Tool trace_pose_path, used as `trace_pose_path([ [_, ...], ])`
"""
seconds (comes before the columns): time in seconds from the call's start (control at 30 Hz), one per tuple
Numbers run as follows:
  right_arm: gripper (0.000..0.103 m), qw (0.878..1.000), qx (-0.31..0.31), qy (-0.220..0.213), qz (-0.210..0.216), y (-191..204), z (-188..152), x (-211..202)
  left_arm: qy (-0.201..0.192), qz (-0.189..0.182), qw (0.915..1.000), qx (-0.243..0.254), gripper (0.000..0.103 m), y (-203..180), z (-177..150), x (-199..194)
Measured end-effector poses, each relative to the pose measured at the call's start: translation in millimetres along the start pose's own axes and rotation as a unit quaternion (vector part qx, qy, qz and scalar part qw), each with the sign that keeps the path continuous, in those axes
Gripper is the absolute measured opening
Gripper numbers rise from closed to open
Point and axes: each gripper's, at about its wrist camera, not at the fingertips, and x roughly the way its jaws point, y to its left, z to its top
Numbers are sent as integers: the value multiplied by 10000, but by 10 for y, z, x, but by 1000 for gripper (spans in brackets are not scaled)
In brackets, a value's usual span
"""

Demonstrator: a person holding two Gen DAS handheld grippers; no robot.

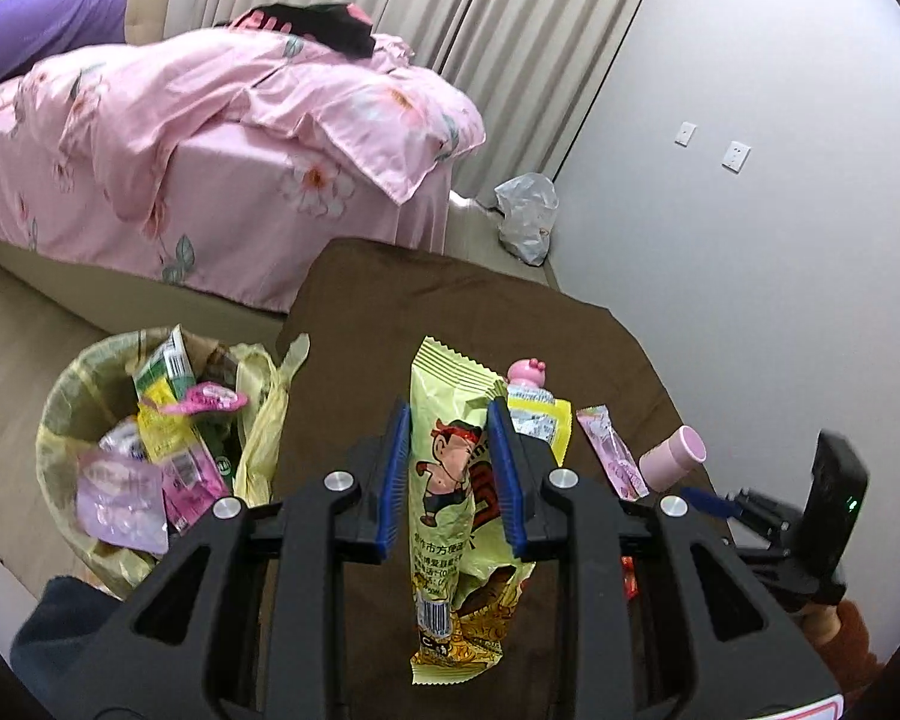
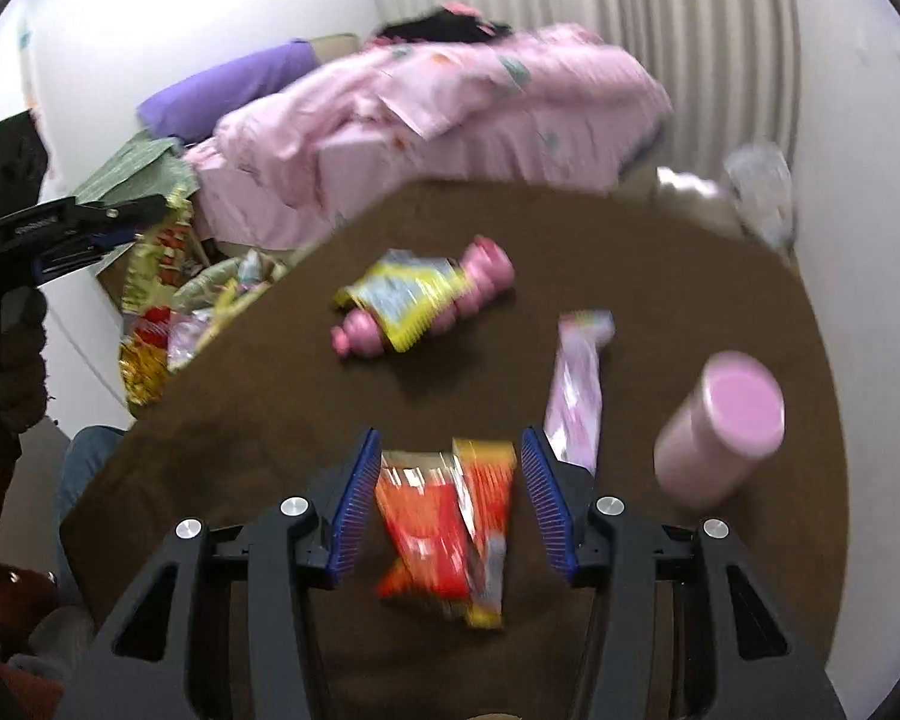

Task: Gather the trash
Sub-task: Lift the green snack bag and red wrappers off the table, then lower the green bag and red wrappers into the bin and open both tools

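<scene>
My left gripper (image 1: 449, 420) is shut on a long yellow snack wrapper (image 1: 450, 480) with a cartoon man, held above the brown cloth table (image 1: 354, 312). The trash bin (image 1: 84, 420), lined with a yellow bag and full of wrappers, stands left of the table. My right gripper (image 2: 450, 450) is open, its blue pads on either side of a red-orange wrapper (image 2: 444, 528) lying on the table (image 2: 270, 408). A pink bottle (image 2: 480, 276) under a yellow wrapper (image 2: 402, 294), a pink wrapper (image 2: 576, 384) and a pink cup (image 2: 720, 432) also lie there.
A bed with a pink floral quilt (image 1: 210, 120) stands behind the table. A clear plastic bag (image 1: 525, 216) lies on the floor by the wall. The left gripper with its wrapper shows at the left edge of the right wrist view (image 2: 90, 228).
</scene>
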Motion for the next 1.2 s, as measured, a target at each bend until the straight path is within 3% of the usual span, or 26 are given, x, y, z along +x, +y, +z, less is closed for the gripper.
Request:
trace_pose_path([
  [0.13, 46, 9987, 405, 302, 48, -101, -268, 136, 22, -40, 10000, -61, 25, 6, -8, 43],
  [0.3, 48, 9971, 645, 328, 228, -136, -361, 279, 66, -41, 10000, 19, 25, -50, -22, 79],
  [0.57, 48, 9975, 9, 669, 227, 100, -381, 346, 100, 30, 9999, -92, 25, 31, -72, 76],
  [0.67, 37, 9976, -49, 659, 216, 115, -378, 328, 67, 50, 9999, -134, 25, 58, -82, 53],
  [0.8, 31, 9988, -188, 383, 222, 166, -188, 218, -103, 101, 9997, -208, 25, 118, -61, -32],
  [1.03, 31, 9949, -779, -382, 510, 569, 527, 17, -737, 374, 9960, -350, 25, 315, 85, -347],
  [1.2, 31, 9875, -1286, -514, 752, 1003, 895, 155, -1102, 613, 9911, -434, 25, 554, 169, -539],
])
